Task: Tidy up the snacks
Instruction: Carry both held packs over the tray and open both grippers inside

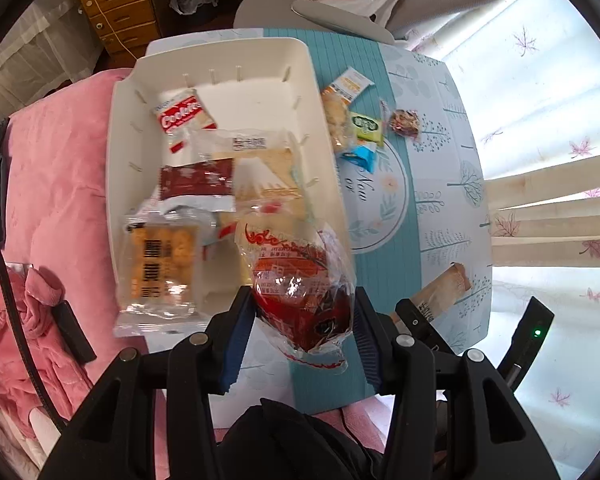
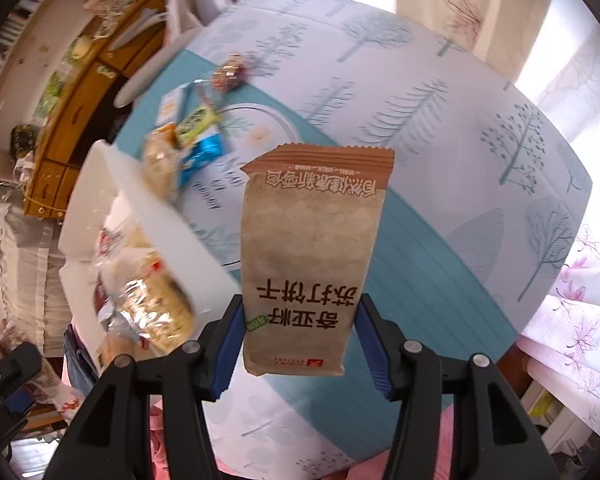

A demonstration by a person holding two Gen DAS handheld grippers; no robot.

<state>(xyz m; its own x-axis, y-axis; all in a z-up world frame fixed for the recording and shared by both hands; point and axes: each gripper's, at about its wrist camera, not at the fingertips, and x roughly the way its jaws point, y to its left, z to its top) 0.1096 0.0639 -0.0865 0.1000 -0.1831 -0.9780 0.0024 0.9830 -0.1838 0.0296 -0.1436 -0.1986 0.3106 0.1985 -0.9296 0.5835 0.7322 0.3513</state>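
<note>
Clearly brown cracker packet (image 2: 312,256), crinkly red snack bag (image 1: 304,292)

My left gripper (image 1: 305,330): pointing steeply down, blue pads pressed on a red clear-wrapped snack (image 1: 300,280).
My right gripper (image 2: 300,342): tipped steeply down, pads clamping a brown cracker packet (image 2: 312,256).

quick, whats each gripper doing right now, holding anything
Left gripper: jaws closed on a red snack packet in clear wrap.
Right gripper: jaws closed on a brown cracker pack.
</note>
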